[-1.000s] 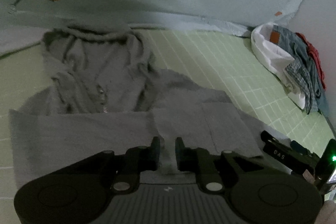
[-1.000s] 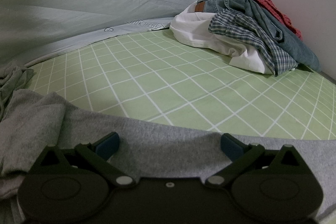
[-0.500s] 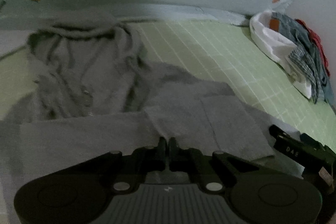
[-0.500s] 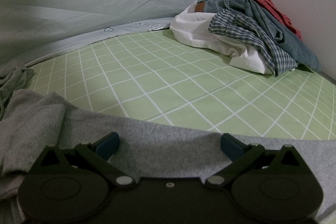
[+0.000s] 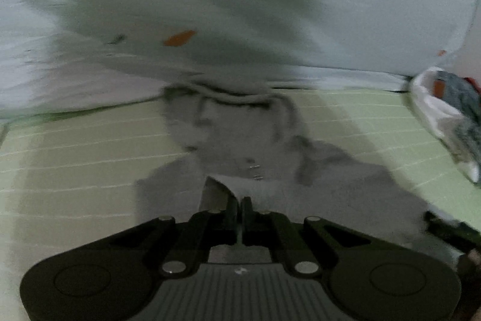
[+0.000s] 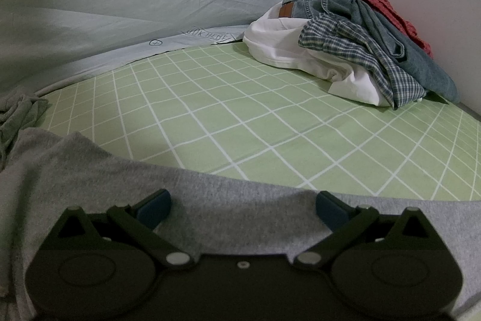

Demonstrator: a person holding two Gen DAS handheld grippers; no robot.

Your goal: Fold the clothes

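Grey hoodie (image 5: 240,146) on a pale green bed sheet (image 6: 240,110) with white grid lines. Pile (image 6: 360,50): white, blue-white plaid, denim blue, red. Black tongs (image 6: 243,205) with blue pads (image 6: 156,205).

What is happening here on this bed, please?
A person with a gripper in each hand is folding a grey hoodie spread on a green checked sheet. The left gripper is shut on a pinch of the grey fabric and lifts it. The right gripper is open, its fingers wide apart over the hoodie's edge. A pile of other clothes waits in the far corner by the wall.
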